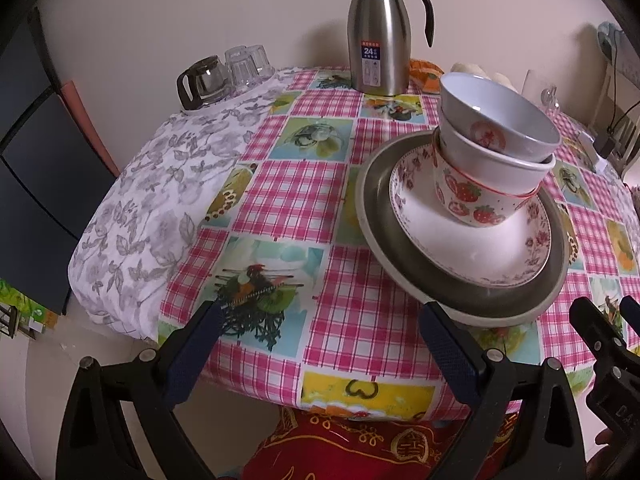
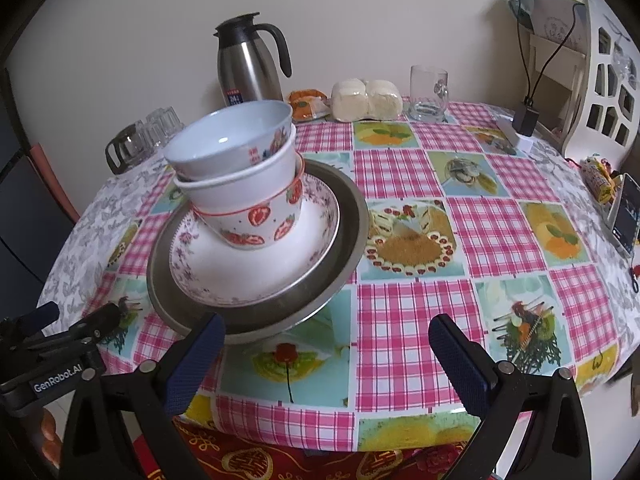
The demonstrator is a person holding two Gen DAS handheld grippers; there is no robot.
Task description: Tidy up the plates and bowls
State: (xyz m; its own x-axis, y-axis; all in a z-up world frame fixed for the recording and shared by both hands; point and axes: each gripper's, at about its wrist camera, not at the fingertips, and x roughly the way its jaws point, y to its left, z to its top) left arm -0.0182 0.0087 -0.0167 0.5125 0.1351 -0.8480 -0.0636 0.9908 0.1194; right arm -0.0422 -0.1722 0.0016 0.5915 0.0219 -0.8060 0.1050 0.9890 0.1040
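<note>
Steel first: the metal plate point(image 1: 372, 216) is the base of the stack, sitting on the checked tablecloth point(image 1: 304, 200) at centre right of the left wrist frame and centre left of the right wrist frame. Nested in it is a floral plate point(image 1: 500, 248), white with a red-flower rim. On that stand three nested bowls: a strawberry bowl point(image 1: 468, 196) at the bottom, a plain white bowl point(image 1: 492, 160) in it, and a pale grey-blue bowl point(image 1: 496, 116) on top. The bowl column leans toward the far left of the plate, and the top bowl sits visibly tilted.

Left gripper point(image 1: 320, 316): jaws spread wide, holding nothing; its right finger overlaps the near rim of the metal plate in view, but I cannot tell whether it touches. Right gripper point(image 2: 326, 328): jaws likewise released and empty; its left finger lies just at the plate's near edge.

Handling judgement: the steel plate is stiff, probably light, with a thin slick rim. The floral plate and the bowls look like ceramic or melamine; I cannot tell which, so I treat them as breakable. Glazed surfaces will slide on each other. The stack is top-heavy, so lifting it by one edge of the plate would likely tip the bowls.

Where to grip: I would pinch the metal rim on opposite sides, one gripper each, and keep it level. Alternatively, take the top bowl alone by its wall, one finger inside and one outside.

Behind the stack: a steel thermos jug point(image 1: 380, 36) and a glass mug point(image 2: 428, 92), both well apart from it.
</note>
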